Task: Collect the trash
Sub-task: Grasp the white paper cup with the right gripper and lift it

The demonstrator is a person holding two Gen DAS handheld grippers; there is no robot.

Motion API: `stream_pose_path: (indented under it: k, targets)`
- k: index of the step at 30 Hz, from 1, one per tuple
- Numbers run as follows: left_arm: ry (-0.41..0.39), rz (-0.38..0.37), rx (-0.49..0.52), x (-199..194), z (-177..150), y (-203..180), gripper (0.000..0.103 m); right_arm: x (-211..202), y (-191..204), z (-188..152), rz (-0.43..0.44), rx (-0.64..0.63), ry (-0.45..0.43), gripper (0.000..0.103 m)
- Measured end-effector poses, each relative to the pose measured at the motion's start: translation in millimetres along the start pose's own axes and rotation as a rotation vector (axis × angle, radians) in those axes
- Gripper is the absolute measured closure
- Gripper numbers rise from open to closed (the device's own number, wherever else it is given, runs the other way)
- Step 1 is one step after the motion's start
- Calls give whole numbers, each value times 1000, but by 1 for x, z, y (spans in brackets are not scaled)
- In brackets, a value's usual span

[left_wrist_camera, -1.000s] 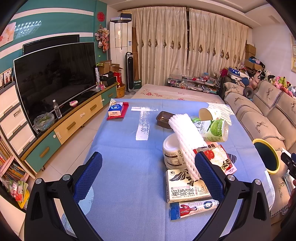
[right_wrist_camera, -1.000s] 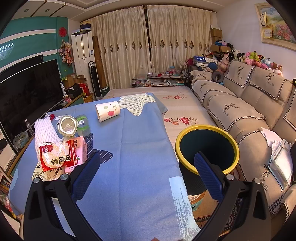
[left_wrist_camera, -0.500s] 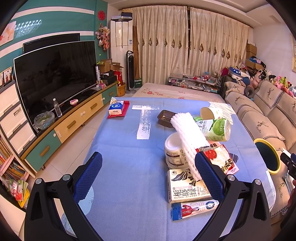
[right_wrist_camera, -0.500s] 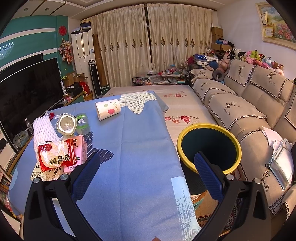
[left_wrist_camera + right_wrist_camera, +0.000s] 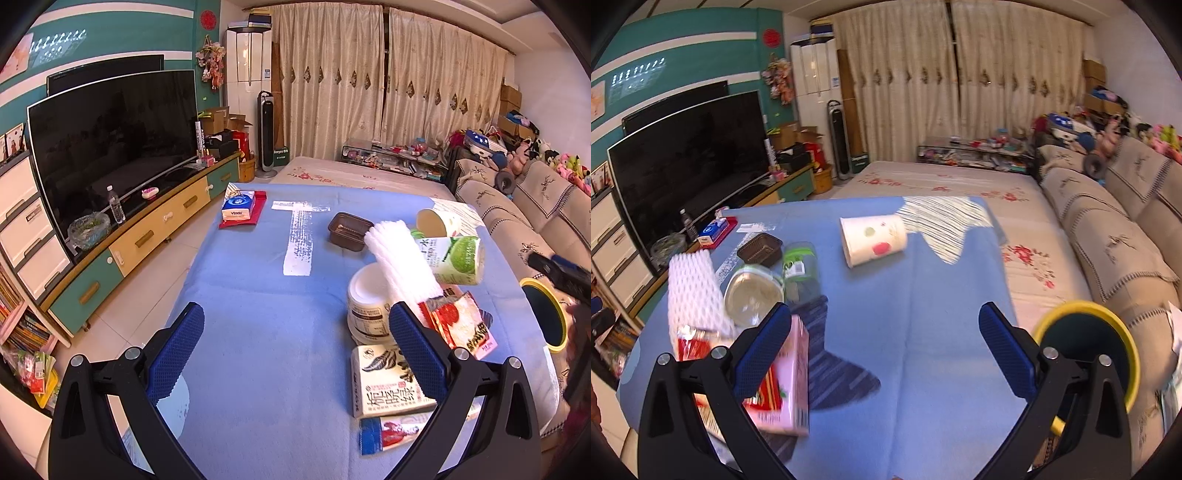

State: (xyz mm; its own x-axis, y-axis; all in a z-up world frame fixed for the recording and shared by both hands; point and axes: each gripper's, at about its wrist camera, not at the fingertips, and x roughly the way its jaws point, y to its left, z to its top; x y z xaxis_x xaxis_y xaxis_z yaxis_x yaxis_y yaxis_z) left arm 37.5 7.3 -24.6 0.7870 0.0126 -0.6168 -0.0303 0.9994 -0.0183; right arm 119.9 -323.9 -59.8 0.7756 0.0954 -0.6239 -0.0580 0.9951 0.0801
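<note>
Since the earlier frames the right gripper [image 5: 886, 350] has swung left, away from the bin [image 5: 1123, 354] and toward the trash pile; the bin now sits at the right edge of its view, where before it lay between the fingers. The left gripper [image 5: 295, 343] has barely shifted.

Both sets of tongs are wide apart w/ nothing between them.

Near to far, left view: a blue-and-red wrapper [image 5: 391, 432] lies at the table edge, then the tea carton [image 5: 388, 380], partly behind the right finger. A careless reach could knock that wrapper onto the floor.

Next comes the stack: white tub [image 5: 365, 306], snack packet [image 5: 458, 325] and foam net sleeve [image 5: 402, 262] leaning over it, w/ the green-label bottle [image 5: 458, 258] lying on its side. Pulling one piece probably drags or topples the rest; the bottle could roll. The foam sleeve looks soft, so it may squash and slip.

In the right view the pink carton [image 5: 783, 384] lies just beside the left finger, partly under it; this looks like the likely first pick. Its edges are blurred, so the approach seems fast & could shove it instead of gripping.

Farther off: brown tray [image 5: 759, 249], tipped paper cup [image 5: 873, 240], tissue pack [image 5: 238, 205]. The cup could roll if nudged.

The bin stands off the table's right side, so drops en route land on the floor.
</note>
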Motion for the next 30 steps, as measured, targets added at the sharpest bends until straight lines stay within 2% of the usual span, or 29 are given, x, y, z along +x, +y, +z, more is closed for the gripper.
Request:
stream_pose_path:
  k: [8,14,21,24,25,26,28,30]
  targets:
    - [12,-3,15,23,8,-4,4,96,-4,54,165,-86,129,6]
    - [31,-21,32,41,14,-11,4,157,-6,71,192,-141,191,6]
    - [36,-58,33,53,21,-18,4,196,-11,77,248,-116,239,7]
    - [39,-66,36,57,21,-20,4,200,-14,80,270,-95,251,32]
    - [41,-68,36,58,22,-22,4,198,-15,81,272,-89,249,55]
    - [42,-70,36,58,22,-23,4,196,-16,81,258,-88,243,69]
    - [43,-76,40,59,24,-26,4,190,-20,83,248,-87,232,74]
    - [38,-78,46,57,23,-30,4,188,-24,84,259,-82,236,74]
